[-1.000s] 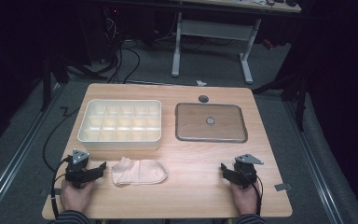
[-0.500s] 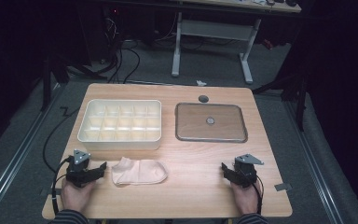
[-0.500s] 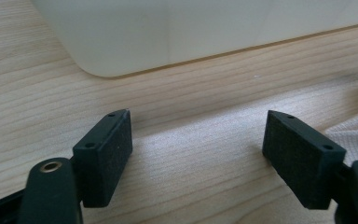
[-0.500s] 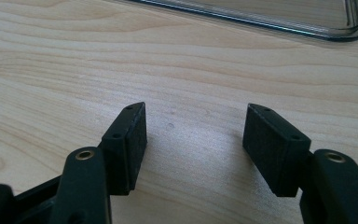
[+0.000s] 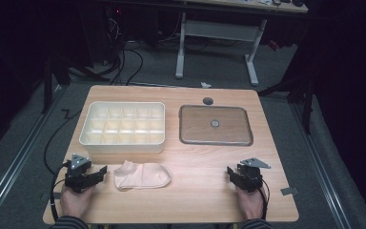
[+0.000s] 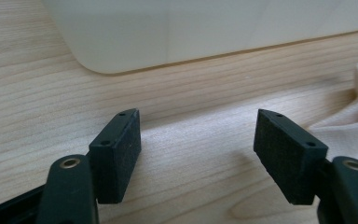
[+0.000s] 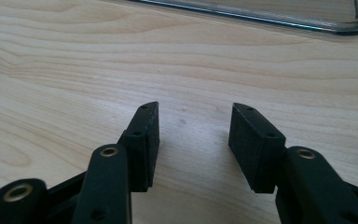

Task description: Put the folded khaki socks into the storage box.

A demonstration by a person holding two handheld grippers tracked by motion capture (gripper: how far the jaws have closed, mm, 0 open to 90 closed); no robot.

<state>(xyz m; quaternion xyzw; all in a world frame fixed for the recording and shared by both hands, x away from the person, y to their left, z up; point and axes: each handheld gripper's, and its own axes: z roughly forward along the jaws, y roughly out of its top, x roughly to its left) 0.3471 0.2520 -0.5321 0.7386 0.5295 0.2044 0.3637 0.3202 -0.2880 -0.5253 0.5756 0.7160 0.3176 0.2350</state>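
Observation:
A pale pink sock point(image 5: 142, 175) lies flat near the table's front edge, left of centre; its edge shows at the right of the left gripper view as sock point(image 6: 354, 112). Just left of it rests my left gripper point(image 5: 101, 172), open, nothing between its jaws, which have just been closing. In its own view the left gripper point(image 6: 196, 149) points at the white tray's wall point(image 6: 205, 32). My right gripper point(image 5: 229, 172) sits at the front right, open and empty, its jaws also just closing. The right gripper point(image 7: 193, 135) faces bare wood.
A white divided tray point(image 5: 88, 136) stands at the back left. A clear flat lid point(image 5: 215, 141) with a small centre knob lies at the back right, its rim point(image 7: 261, 18) ahead of the right gripper. A dark round hole point(image 5: 208, 101) sits near the far edge.
Both grippers' jaws have narrowed a little. Neither hand has shifted, and the sock lies where it was.

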